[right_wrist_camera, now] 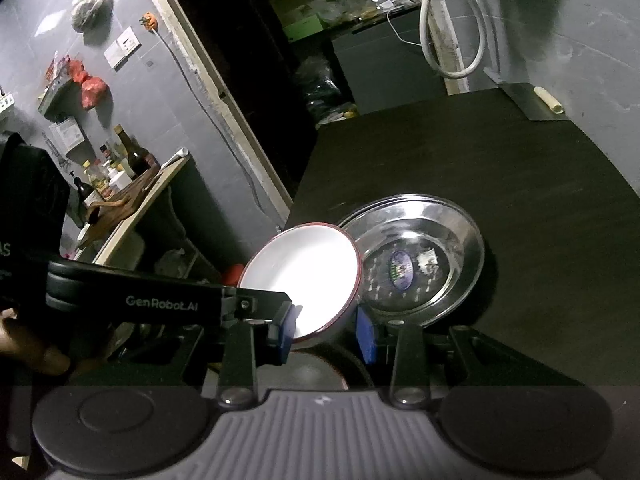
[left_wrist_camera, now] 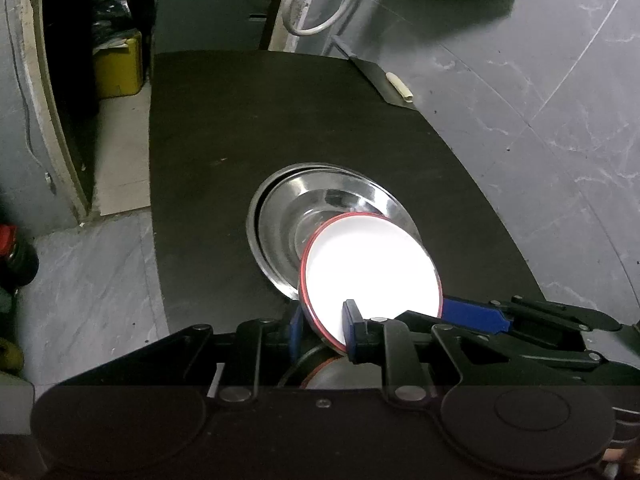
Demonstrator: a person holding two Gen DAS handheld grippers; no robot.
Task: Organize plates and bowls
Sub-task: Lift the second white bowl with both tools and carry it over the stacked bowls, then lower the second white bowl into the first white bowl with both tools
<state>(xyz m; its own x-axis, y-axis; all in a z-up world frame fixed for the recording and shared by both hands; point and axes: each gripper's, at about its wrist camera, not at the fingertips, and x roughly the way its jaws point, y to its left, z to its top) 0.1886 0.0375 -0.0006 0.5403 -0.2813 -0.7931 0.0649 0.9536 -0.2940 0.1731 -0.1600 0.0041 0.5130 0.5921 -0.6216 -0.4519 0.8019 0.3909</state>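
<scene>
Dark table (left_wrist_camera: pixel 280 120): steel plates (left_wrist_camera: pixel 320 208) stacked, lower one mostly hidden.
Left tongs (left_wrist_camera: pixel 322 332) clamp white bowl (left_wrist_camera: pixel 372 276); right tongs (right_wrist_camera: pixel 330 332) straddle its rim, contact unclear.

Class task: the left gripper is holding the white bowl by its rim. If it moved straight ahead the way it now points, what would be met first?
Probably the steel plates stacked on the black table: the white bowl, pinched in the left gripper, already overlaps them. Depth is unclear.

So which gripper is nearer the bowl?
Left, narrowly. The left gripper is clamped on the bowl's near rim. The right gripper straddles the rim beside it, one finger inside and one outside; whether it is touching, I cannot tell.
</scene>
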